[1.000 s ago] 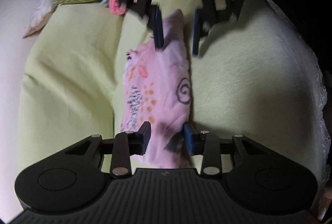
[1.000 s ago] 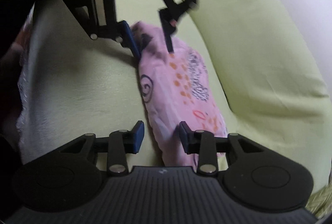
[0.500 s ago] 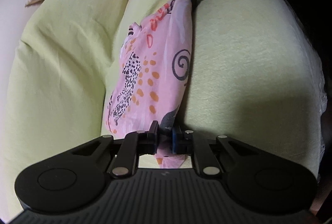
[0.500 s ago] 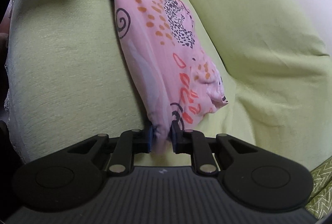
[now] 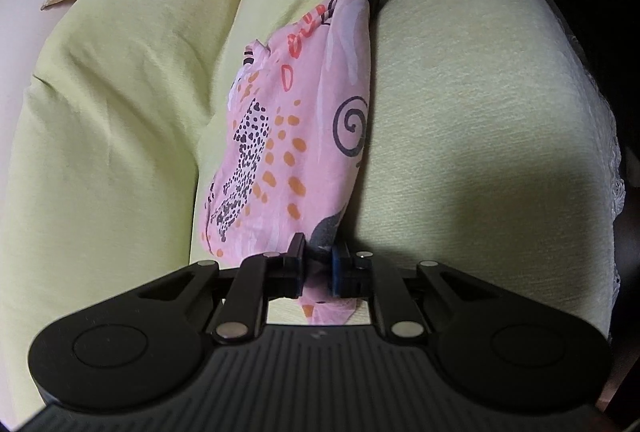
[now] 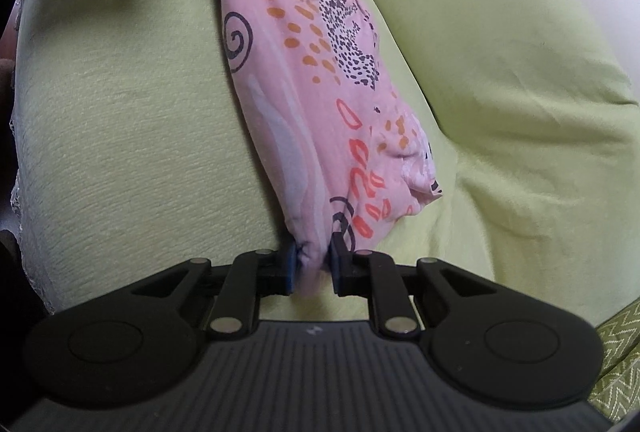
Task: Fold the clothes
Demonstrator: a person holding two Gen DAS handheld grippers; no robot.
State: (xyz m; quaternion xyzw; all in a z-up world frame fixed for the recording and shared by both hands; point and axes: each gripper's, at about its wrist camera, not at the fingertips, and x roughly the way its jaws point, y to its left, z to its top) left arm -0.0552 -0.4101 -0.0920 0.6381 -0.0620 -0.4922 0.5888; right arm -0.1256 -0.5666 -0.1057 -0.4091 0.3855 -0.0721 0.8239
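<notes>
A: Left wrist view: which step?

B: Lifting, I judge. The left gripper [image 5: 319,264] is clamped on one end of the pink patterned cloth garment [image 5: 296,136], strung above the pale green cushion [image 5: 460,104].

A: Right wrist view?

B: The right gripper [image 6: 313,266] pinches the garment's opposite end. Next probably calls for bringing the ends together.

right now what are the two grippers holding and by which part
Both hold the pink patterned garment: the left gripper and the right gripper each pinch one opposite end.
</notes>
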